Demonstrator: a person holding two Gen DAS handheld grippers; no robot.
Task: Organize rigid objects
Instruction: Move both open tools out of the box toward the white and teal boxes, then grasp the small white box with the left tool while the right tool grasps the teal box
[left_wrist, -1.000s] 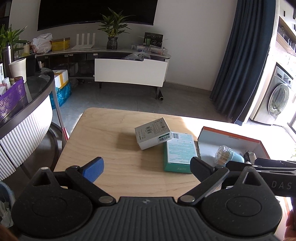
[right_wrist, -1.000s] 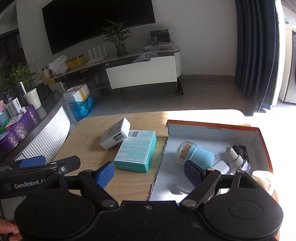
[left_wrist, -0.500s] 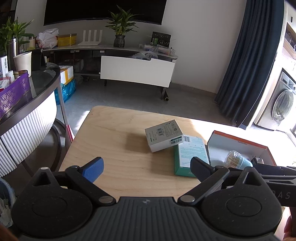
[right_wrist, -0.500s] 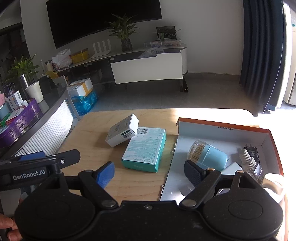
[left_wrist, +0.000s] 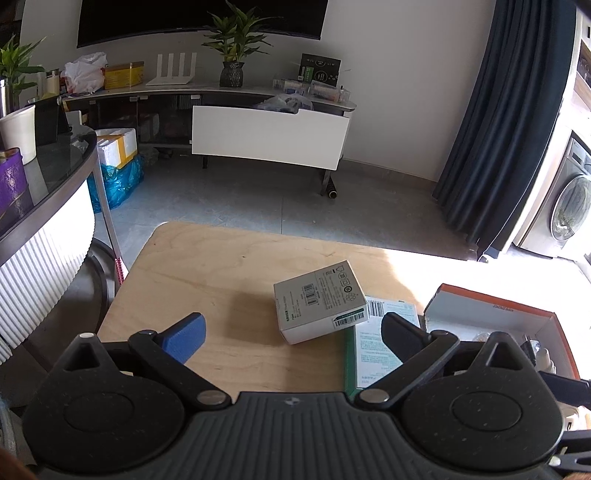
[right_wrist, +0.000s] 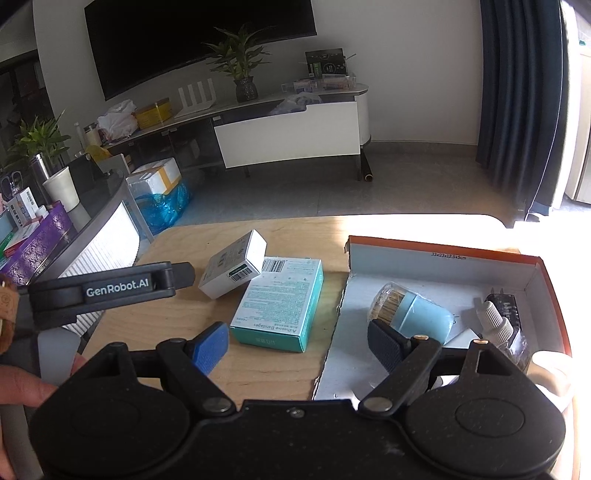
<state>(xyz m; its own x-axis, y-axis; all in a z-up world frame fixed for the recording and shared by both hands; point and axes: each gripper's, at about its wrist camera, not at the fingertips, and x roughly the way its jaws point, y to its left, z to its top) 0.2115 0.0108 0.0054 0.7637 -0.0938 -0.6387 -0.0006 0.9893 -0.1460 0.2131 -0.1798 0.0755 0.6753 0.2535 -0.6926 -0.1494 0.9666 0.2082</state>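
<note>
Both tools are held above the near edge of the wooden table (left_wrist: 207, 273), jaws spread wide with nothing between them.

Left tool (left_wrist: 291, 332): blue pad on one finger, black pad on the other. It faces the white box (left_wrist: 319, 304), which lies ahead of it on the table, label and barcode upward. One corner of the white box rests on the teal box (left_wrist: 373, 350); the other end sits on the table, so the box is tilted. The black finger covers part of the teal box in this view.

Right tool (right_wrist: 297, 341): it straddles the boundary between the teal box (right_wrist: 280, 302) and the tray (right_wrist: 447, 251). The blue pad is in front of the near corner of the teal box; the black finger is in front of the tray floor.

The teal box lies flat, printed face up, just beside the left wall of the tray. The white box (right_wrist: 232, 264) overlaps its far left corner.

The tray is an open shoebox lid with an orange rim, at the right side of the table. It contains:
- a light-blue jar (right_wrist: 410, 314) lying on its side, sticks visible through its clear end;
- a dropper bottle (right_wrist: 495, 321) at the right;
- a dark item behind the bottle, not identifiable.

A hand (right_wrist: 22, 384) grips the left tool's handle at the left edge of the right view.
</note>
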